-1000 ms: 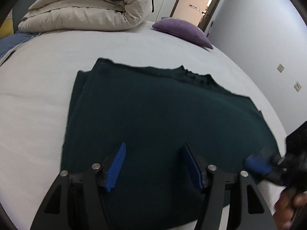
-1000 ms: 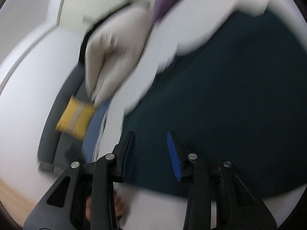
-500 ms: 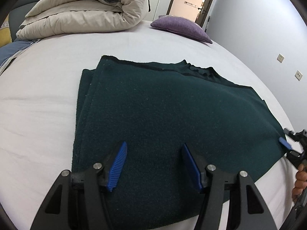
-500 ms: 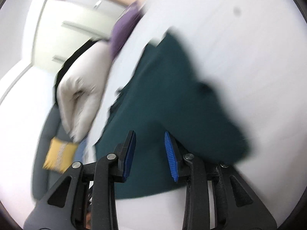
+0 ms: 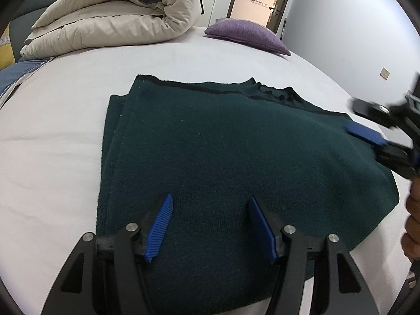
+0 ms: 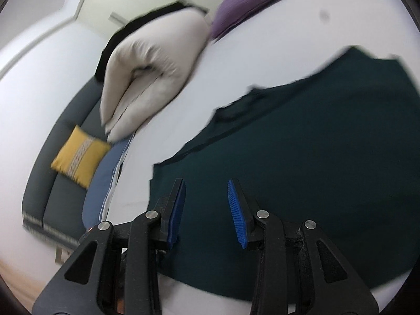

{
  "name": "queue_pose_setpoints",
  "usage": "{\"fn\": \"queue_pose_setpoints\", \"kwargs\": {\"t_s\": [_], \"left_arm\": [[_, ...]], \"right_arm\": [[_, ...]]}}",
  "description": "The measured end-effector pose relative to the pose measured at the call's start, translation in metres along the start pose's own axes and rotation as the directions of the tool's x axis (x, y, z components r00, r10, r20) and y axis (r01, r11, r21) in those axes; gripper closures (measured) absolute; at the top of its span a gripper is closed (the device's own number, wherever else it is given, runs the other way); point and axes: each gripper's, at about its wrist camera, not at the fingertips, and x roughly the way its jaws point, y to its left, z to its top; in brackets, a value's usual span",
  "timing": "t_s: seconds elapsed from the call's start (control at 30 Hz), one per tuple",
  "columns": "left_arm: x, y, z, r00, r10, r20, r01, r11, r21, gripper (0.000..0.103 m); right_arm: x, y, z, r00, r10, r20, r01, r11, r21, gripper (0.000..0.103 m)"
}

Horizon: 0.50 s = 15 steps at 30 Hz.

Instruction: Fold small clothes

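right gripper (image 5: 367,128) blurred, cut off over folded dark green garment (image 5: 223,157)

The right wrist view is motion-blurred. In the left wrist view, the right gripper (image 5: 367,123) and a hand (image 5: 413,220) are cut off by the edge.

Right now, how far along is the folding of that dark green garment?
Partly done: the dark green garment lies flat on the bed, its left side showing doubled layers. Neither the left tool nor the right tool grips it. Further folds likely remain.
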Motion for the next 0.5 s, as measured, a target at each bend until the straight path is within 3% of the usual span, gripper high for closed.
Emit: {"fn": "queue_pose_setpoints", "kwargs": {"t_s": [0.1, 0.23, 0.33, 0.4, 0.5], "left_arm": [[0.002, 0.001, 0.0, 1.0, -0.007, 0.0, 0.007, 1.0, -0.003, 0.039], [0.003, 0.003, 0.001, 1.0, -0.02, 0.001, 0.02, 1.0, -0.009, 0.039], [0.003, 0.004, 0.0, 1.0, -0.025, 0.002, 0.025, 1.0, -0.01, 0.039], [0.003, 0.004, 0.0, 1.0, -0.024, 0.004, 0.024, 1.0, -0.008, 0.039], [0.003, 0.004, -0.002, 1.0, -0.025, 0.004, 0.025, 1.0, -0.009, 0.039]], "right_arm": [[0.053, 0.013, 0.017, 0.997, 0.025, -0.077, -0.026, 1.0, -0.01, 0.07], [0.079, -0.019, 0.023, 0.992, -0.024, -0.125, 0.026, 1.0, 0.009, 0.072], [0.076, -0.052, 0.029, 0.994, 0.056, -0.089, -0.05, 0.996, 0.074, 0.075], [0.062, -0.075, 0.036, 0.998, 0.061, -0.034, -0.057, 0.993, 0.1, 0.075], [0.027, -0.113, 0.044, 0.999, 0.005, 0.047, -0.012, 0.987, 0.159, 0.073]]}}
